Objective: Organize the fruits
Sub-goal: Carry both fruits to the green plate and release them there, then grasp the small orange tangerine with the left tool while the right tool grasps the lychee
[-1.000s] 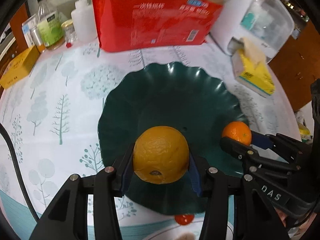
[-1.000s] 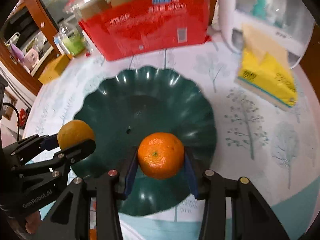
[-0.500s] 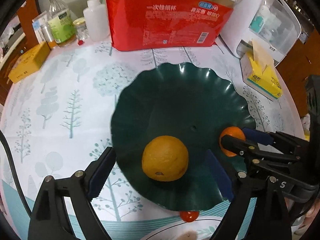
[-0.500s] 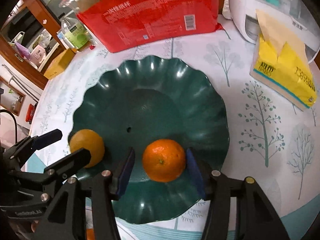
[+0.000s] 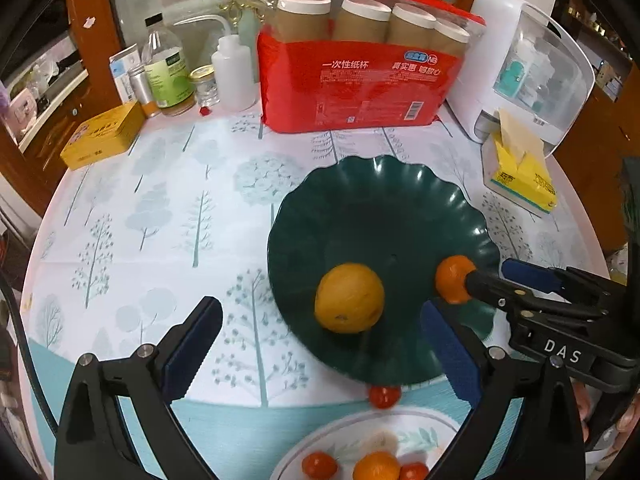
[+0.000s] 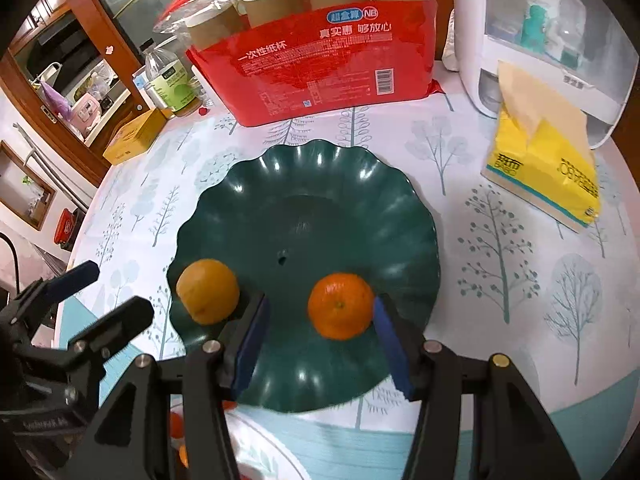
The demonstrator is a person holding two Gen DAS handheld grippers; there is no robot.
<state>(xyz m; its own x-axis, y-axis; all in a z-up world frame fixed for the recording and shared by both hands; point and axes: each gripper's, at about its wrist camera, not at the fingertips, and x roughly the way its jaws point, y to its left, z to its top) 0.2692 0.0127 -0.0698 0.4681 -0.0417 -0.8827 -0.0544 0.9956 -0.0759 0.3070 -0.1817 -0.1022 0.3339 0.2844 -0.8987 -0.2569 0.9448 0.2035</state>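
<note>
A dark green scalloped plate (image 5: 376, 208) (image 6: 320, 184) lies on the tree-print tablecloth. On it rest a large yellow-orange orange (image 5: 349, 298) (image 6: 208, 292) and a smaller bright tangerine (image 5: 454, 280) (image 6: 340, 306). My left gripper (image 5: 320, 348) is wide open and pulled back from the orange. My right gripper (image 6: 320, 340) is open, its blue pads either side of the tangerine without touching it. The right gripper also shows in the left wrist view (image 5: 512, 280), and the left gripper in the right wrist view (image 6: 108, 296).
A white plate (image 5: 372, 452) at the near edge holds cherry tomatoes and a small orange; one tomato (image 5: 383, 396) lies beside it. A red paper-cup pack (image 5: 356, 80), bottles (image 5: 168, 76), a yellow box (image 5: 104, 136), a tissue pack (image 5: 520, 180) and a white appliance (image 5: 528, 68) stand behind.
Both grippers opened and let go of their fruits onto the green plate. Both then drew back toward the near edge, the left one farther.
</note>
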